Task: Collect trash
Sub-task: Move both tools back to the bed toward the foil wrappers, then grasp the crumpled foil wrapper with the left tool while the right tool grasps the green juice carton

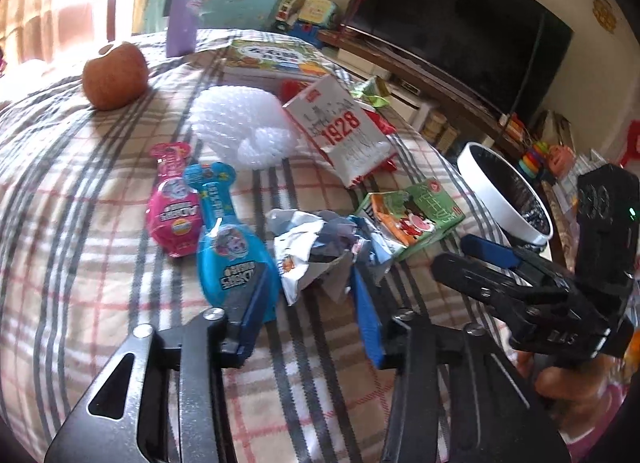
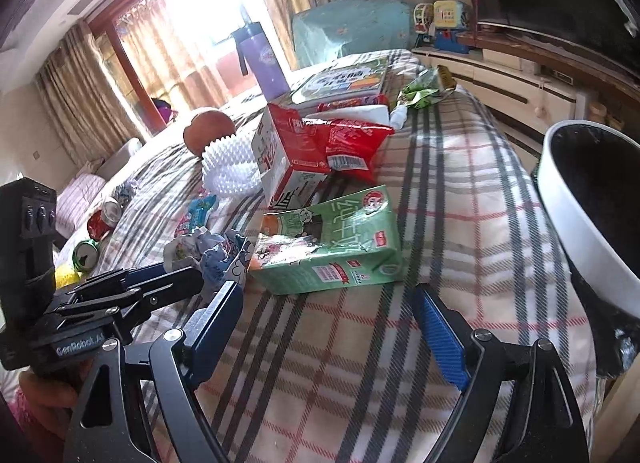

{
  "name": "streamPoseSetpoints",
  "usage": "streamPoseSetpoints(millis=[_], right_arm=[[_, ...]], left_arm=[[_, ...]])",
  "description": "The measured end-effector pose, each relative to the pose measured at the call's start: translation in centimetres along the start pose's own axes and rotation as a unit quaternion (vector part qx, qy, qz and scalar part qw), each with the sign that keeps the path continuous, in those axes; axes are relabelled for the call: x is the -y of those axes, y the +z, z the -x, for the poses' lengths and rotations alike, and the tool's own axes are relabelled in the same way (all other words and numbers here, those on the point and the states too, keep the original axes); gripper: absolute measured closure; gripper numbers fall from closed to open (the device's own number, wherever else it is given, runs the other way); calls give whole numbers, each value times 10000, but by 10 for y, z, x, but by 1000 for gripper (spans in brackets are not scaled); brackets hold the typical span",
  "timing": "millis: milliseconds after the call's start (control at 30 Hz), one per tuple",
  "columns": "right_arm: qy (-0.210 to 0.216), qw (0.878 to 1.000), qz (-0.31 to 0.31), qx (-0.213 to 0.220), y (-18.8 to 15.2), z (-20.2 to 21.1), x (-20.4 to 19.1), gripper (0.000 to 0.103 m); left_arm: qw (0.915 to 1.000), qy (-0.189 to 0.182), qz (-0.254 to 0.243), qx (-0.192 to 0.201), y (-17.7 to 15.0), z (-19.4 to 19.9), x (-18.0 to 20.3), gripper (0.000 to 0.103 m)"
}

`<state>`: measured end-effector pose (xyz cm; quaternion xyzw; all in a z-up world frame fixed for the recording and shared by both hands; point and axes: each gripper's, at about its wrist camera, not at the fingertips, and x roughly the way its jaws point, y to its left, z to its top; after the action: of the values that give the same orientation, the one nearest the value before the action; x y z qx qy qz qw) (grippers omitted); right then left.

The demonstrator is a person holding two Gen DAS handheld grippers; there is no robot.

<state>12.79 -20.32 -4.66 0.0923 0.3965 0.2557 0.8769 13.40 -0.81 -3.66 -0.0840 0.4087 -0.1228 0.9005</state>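
A crumpled white and blue wrapper (image 1: pixel 316 251) lies on the checked blanket (image 1: pixel 100 263), and my left gripper (image 1: pixel 308 275) is shut on it, a blue pad against each side. From the right wrist view the same wrapper (image 2: pixel 204 249) bunches at the left gripper's (image 2: pixel 196 273) tips. A dented green drink carton (image 2: pixel 328 247) lies on its side just ahead of my right gripper (image 2: pixel 328 297), which is open with only blanket between its fingers. That carton (image 1: pixel 412 215) sits right of the wrapper, with the right gripper (image 1: pixel 452 253) beside it. The white-rimmed bin (image 2: pixel 560 219) with a black liner stands at the right.
Further back lie a white "1928" carton (image 1: pixel 344 135), a red snack bag (image 2: pixel 352 139), white foam netting (image 1: pixel 244 127), an apple (image 1: pixel 114 75), a purple bottle (image 1: pixel 182 3) and books (image 1: pixel 268 57). Pink (image 1: pixel 172 207) and blue (image 1: pixel 228 231) toy packs lie left of the wrapper. Cans (image 2: pixel 86 255) lie beyond the left edge.
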Motion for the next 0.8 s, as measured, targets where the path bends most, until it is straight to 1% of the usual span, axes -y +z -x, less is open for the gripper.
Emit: streamPoseSetpoints(millis=[33, 100, 133, 267, 500, 533, 600, 633, 667, 700, 767, 800], right_arm=[[10, 10000, 18, -35, 1, -2, 0, 15], [12, 9999, 83, -77, 3, -6, -3, 15], [2, 9999, 113, -85, 4, -7, -5, 15], [-95, 9995, 232, -174, 9, -17, -10, 15], [-276, 9983, 423, -307, 12, -28, -18, 14], [-285, 9982, 425, -301, 13, -28, -18, 14], [-306, 9983, 404, -284, 13, -27, -17, 19], [-316, 9984, 387, -260, 14, -27, -15, 29], [-291, 9986, 369, -240, 14, -25, -14, 44], [-268, 9988, 341, -246, 13, -24, -13, 51], [-342, 9986, 308, -277, 12, -23, -11, 76], [-344, 9986, 296, -276, 12, -23, -10, 78]], left_arm=[[10000, 4, -32, -23, -1, -1, 1, 74], [10000, 14, -35, -18, -1, -1, 0, 75], [10000, 0, 8, -23, -2, -1, -3, 79], [9999, -36, 165, -31, -2, 2, -13, 85], [9997, -1, 225, -10, -4, 8, -20, 88], [9997, -2, 227, -11, -5, 8, -21, 88], [9997, 2, 228, -10, -5, 8, -20, 88], [9997, 1, 224, -7, -5, 9, -19, 88], [9998, -1, 219, -4, -5, 9, -19, 89], [9998, -2, 212, 2, -5, 9, -19, 89], [9998, 1, 189, 9, -4, 9, -17, 89], [9998, 0, 182, 11, -4, 9, -16, 89]])
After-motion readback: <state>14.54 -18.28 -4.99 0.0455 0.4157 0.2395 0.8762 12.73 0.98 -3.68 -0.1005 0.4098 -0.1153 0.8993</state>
